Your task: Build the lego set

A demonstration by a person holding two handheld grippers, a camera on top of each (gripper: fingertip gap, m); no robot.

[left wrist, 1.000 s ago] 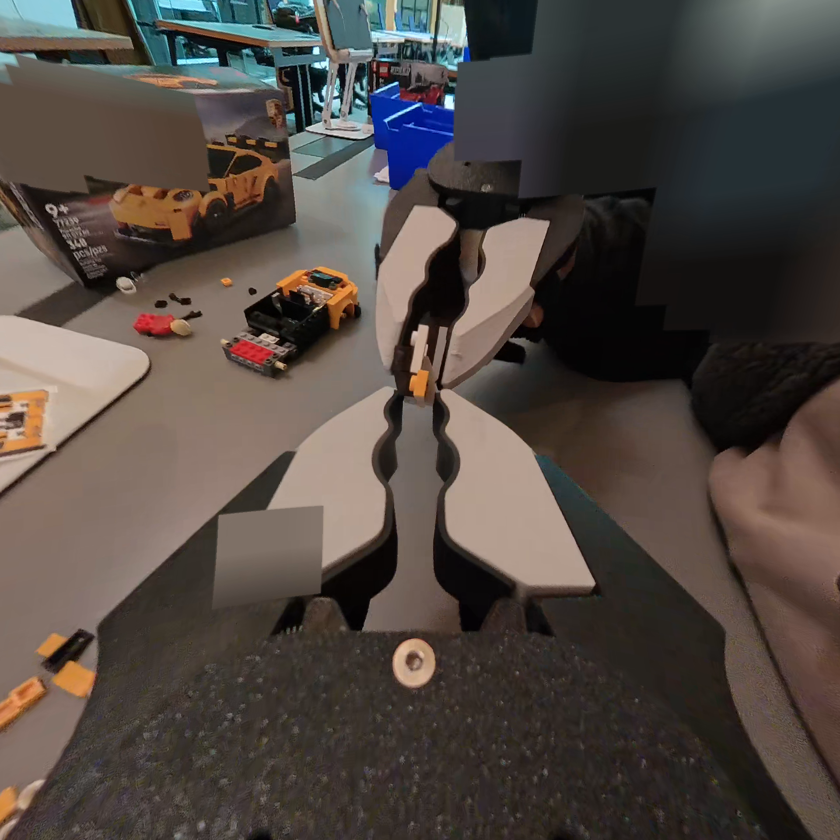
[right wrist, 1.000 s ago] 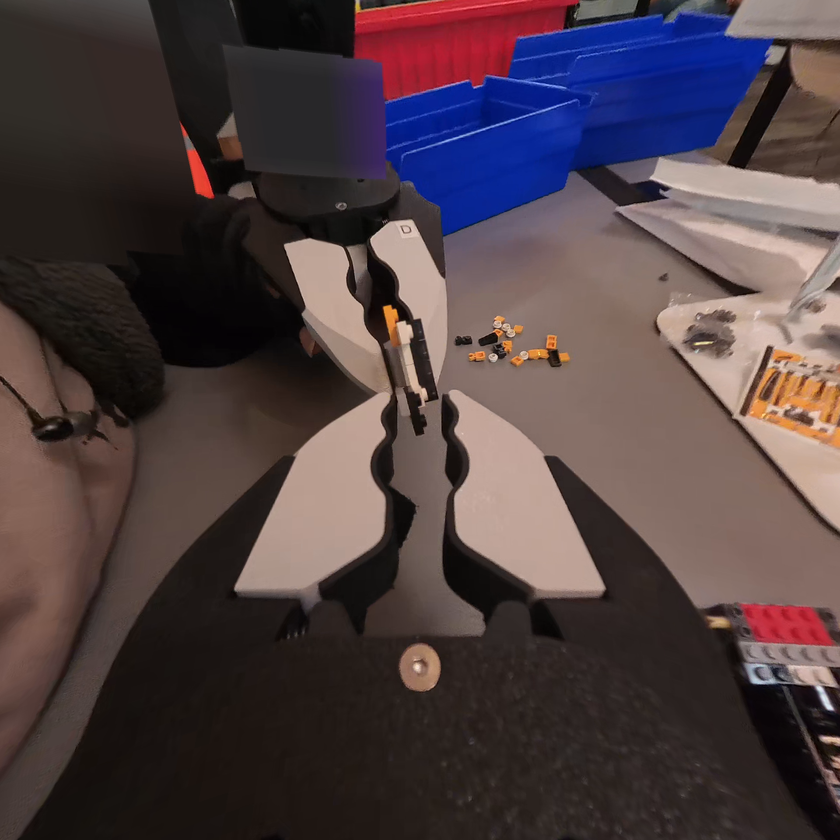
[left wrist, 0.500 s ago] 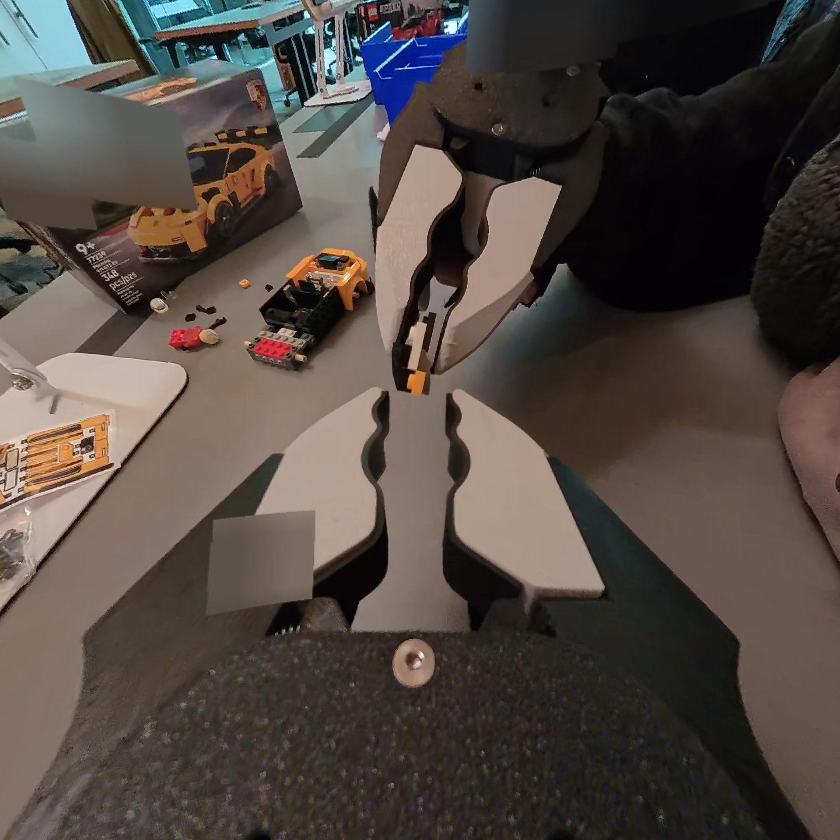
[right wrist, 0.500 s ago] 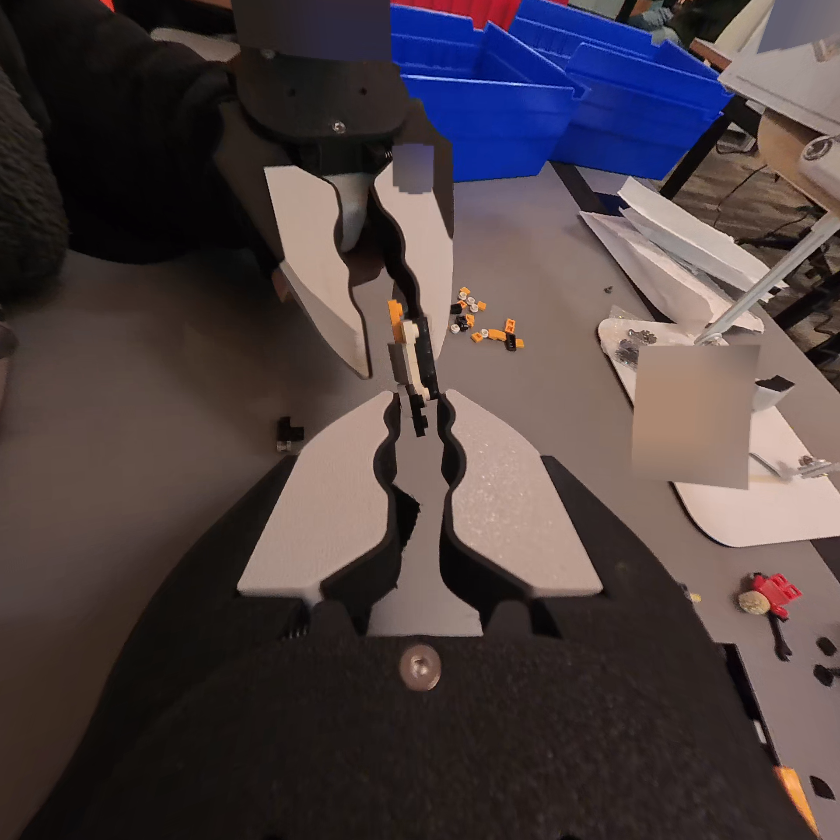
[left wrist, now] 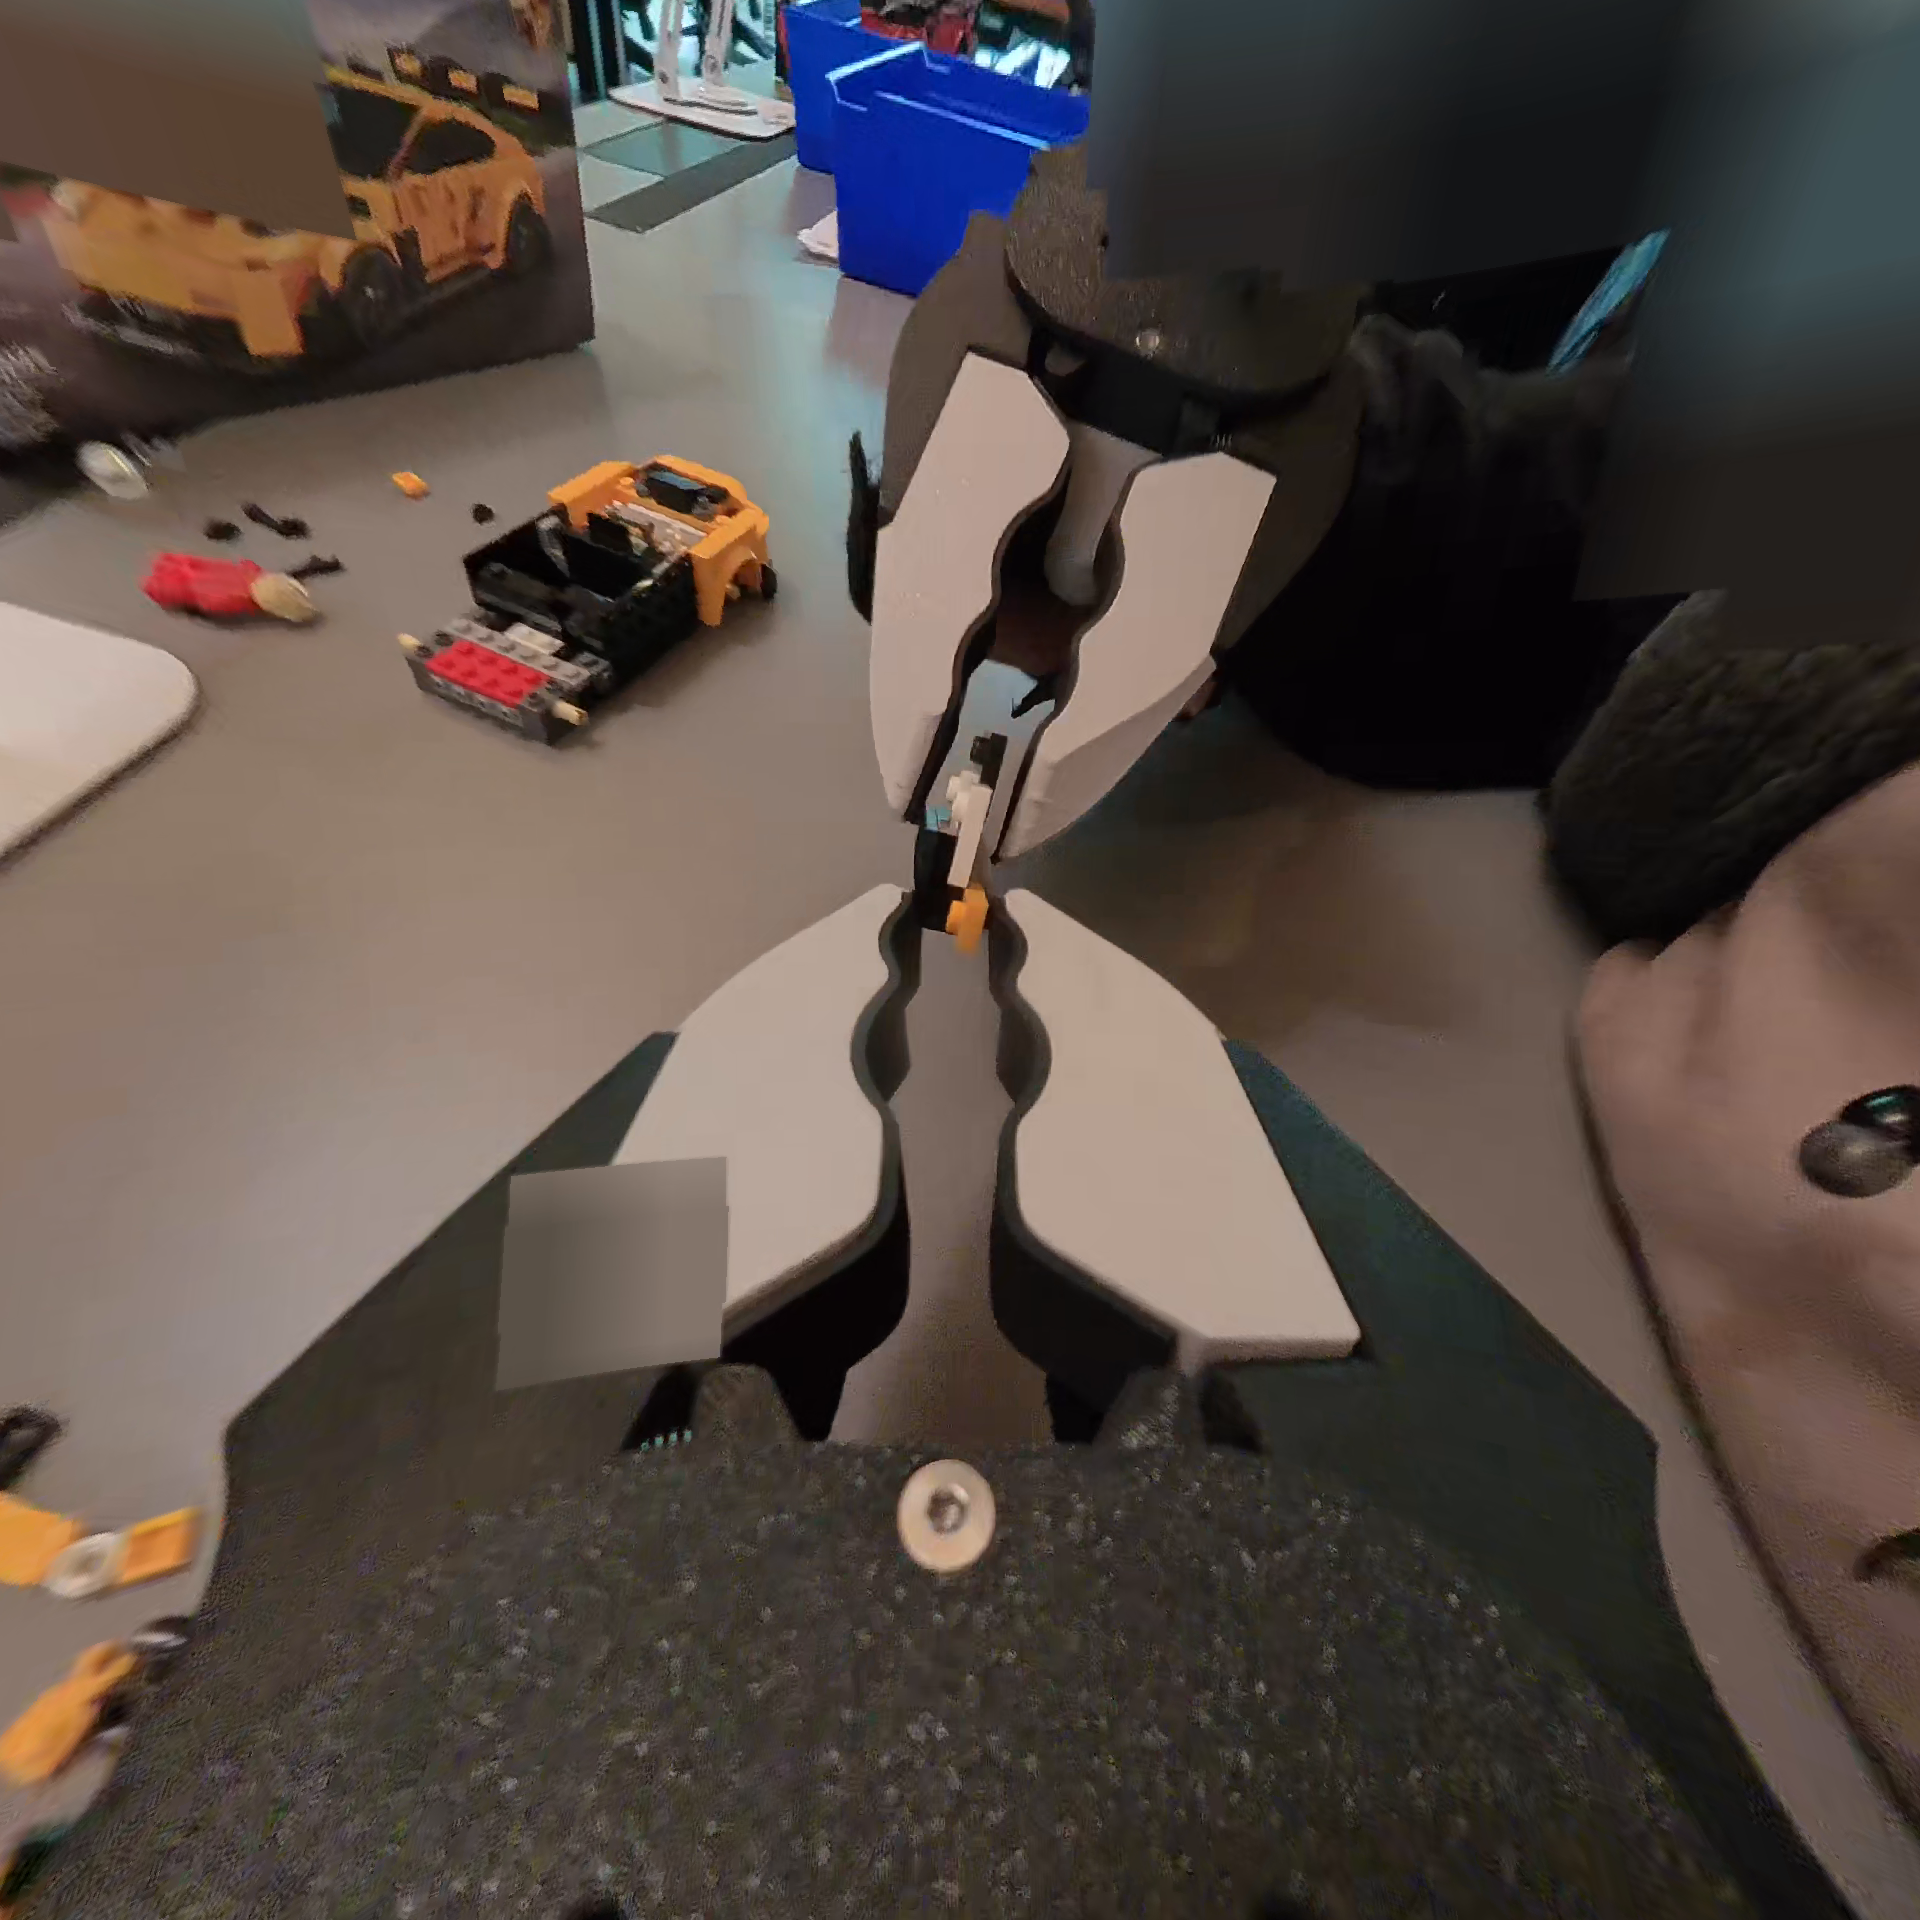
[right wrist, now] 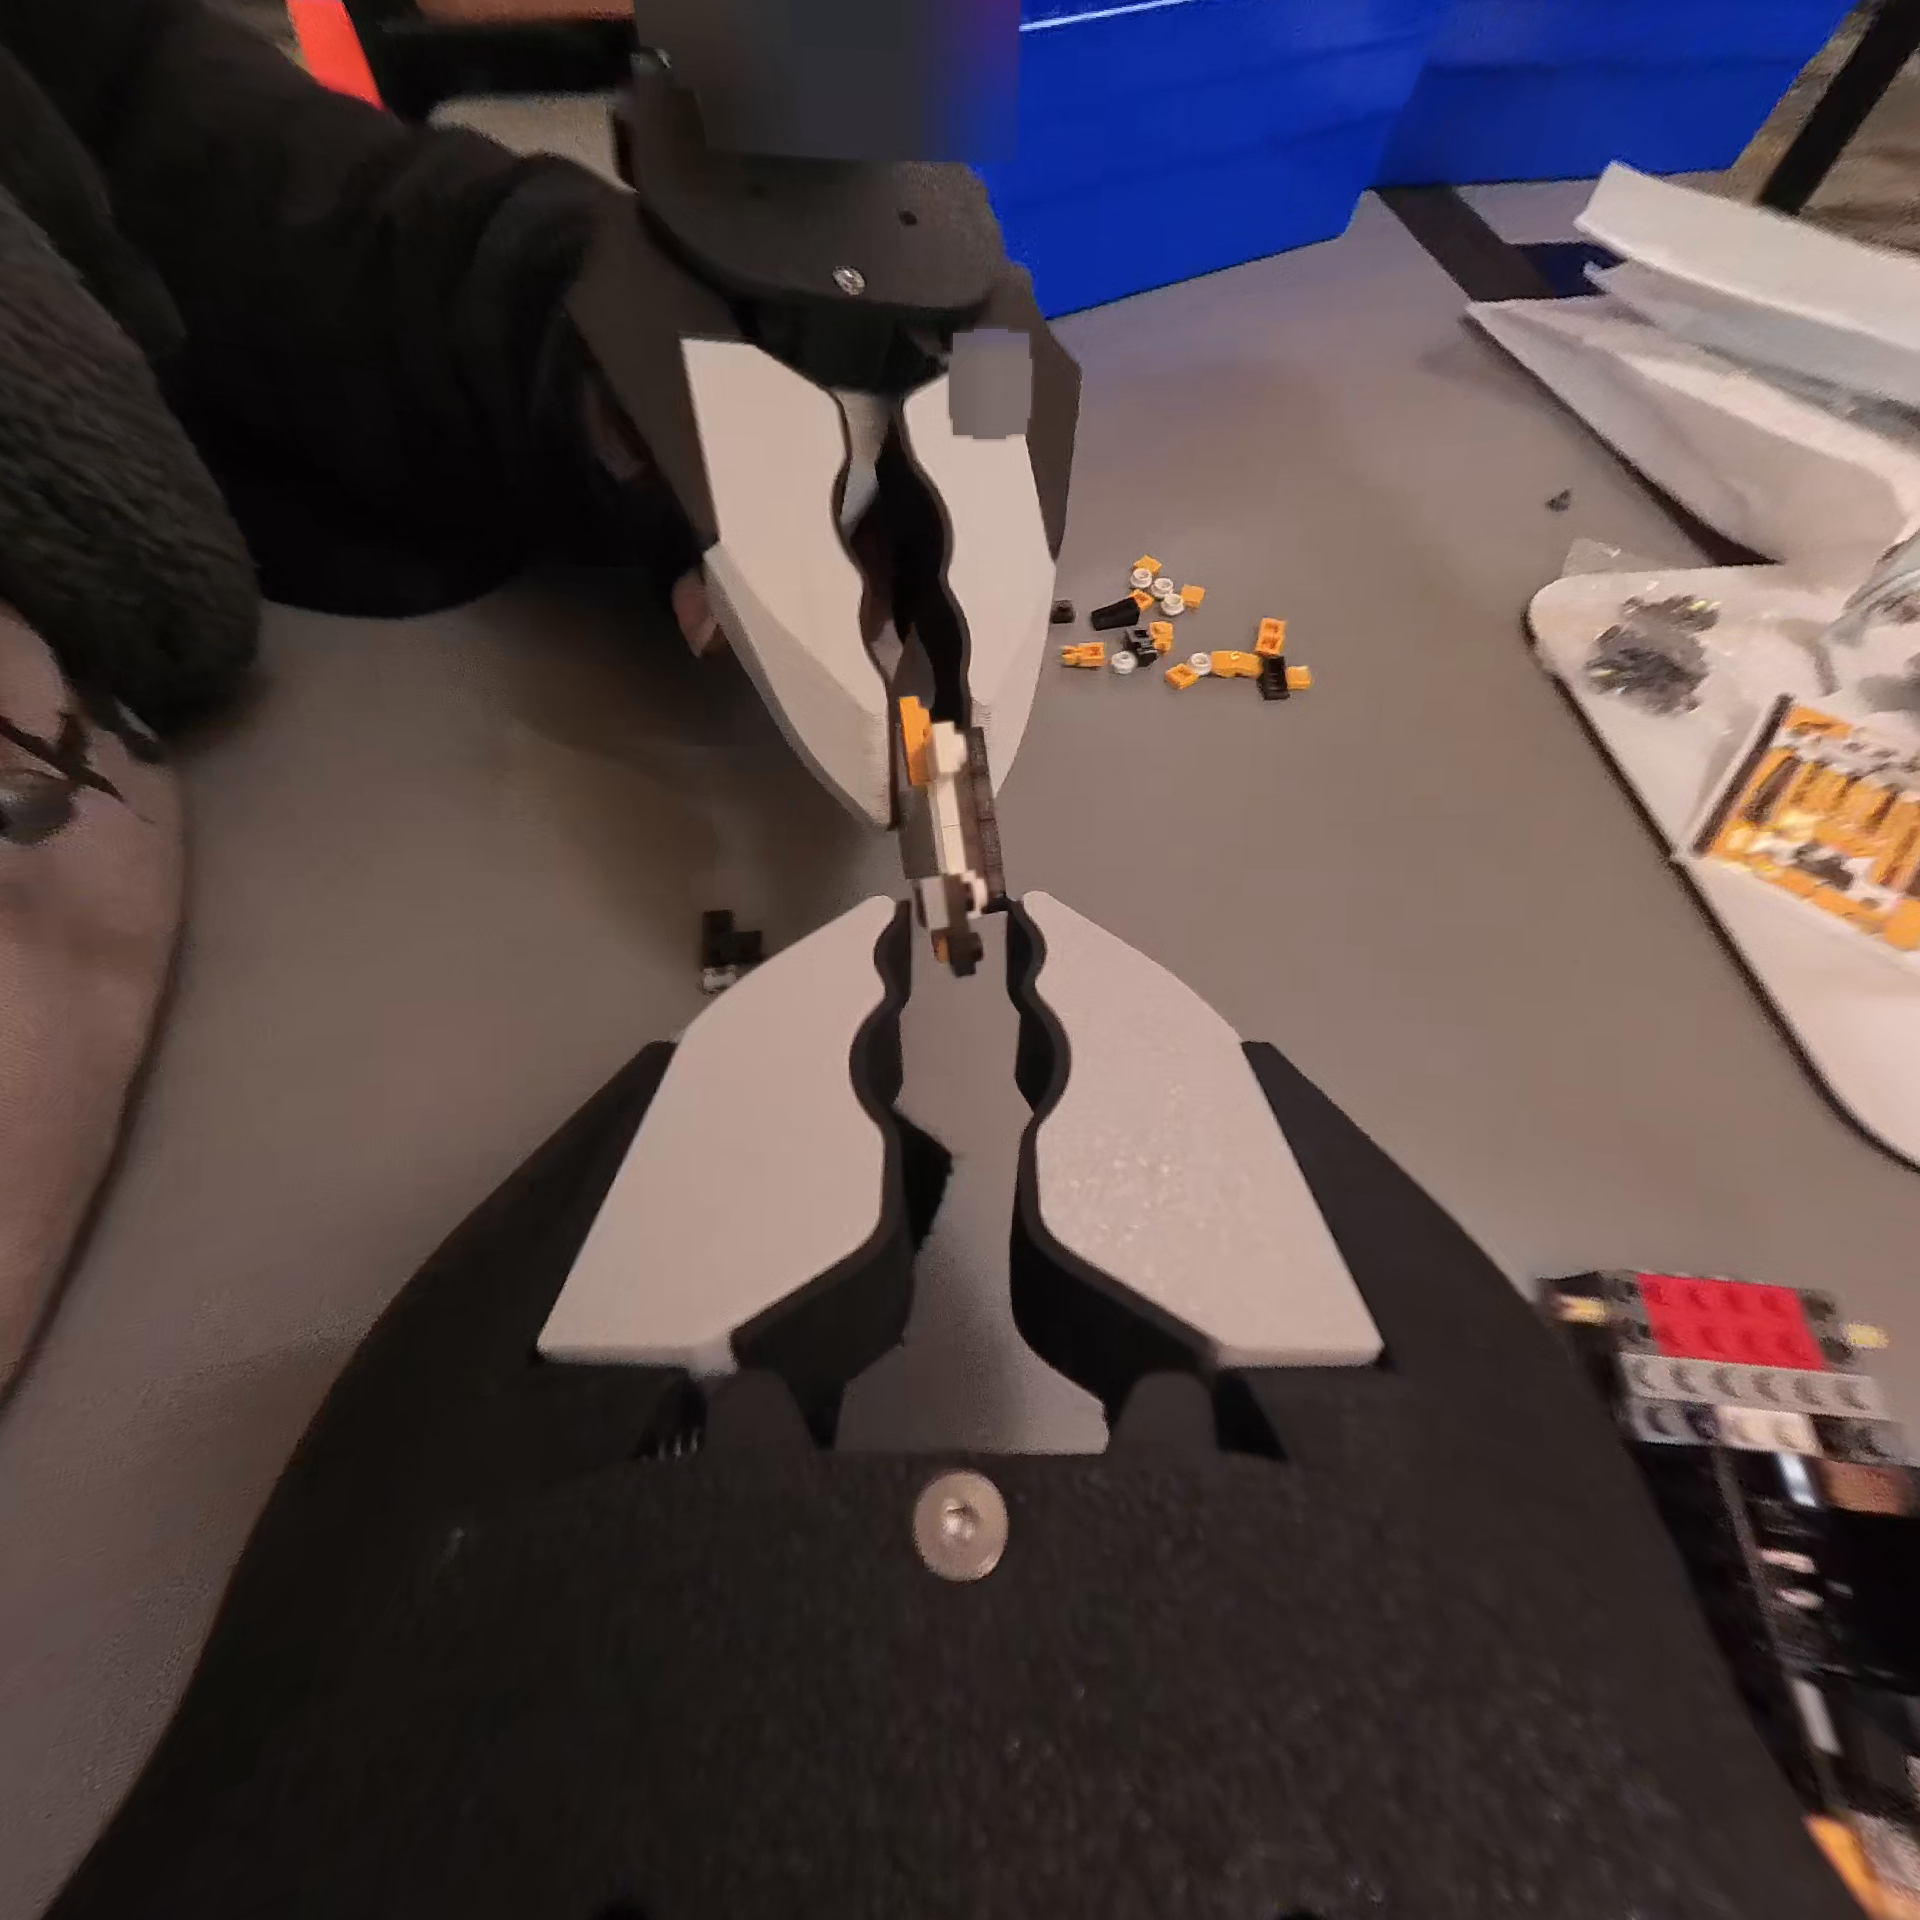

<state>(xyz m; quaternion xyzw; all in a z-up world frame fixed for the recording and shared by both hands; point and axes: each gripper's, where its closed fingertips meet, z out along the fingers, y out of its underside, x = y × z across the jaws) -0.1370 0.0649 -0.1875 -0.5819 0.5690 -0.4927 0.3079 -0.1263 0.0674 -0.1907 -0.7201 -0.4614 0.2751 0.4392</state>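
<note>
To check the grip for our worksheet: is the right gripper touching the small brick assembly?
Touching. Left wrist view: the right gripper pinches the small brick assembly between its fingers.

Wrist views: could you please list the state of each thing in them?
right gripper: shut on the small sub-assembly.
left gripper: around its orange end; grip unclear.
car chassis: unfinished, upright on the table.
loose pieces: scattered, unattached.
lego box: standing.

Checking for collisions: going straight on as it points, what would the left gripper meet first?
The small lego assembly at its jaws, then probably the right gripper holding it.
</note>
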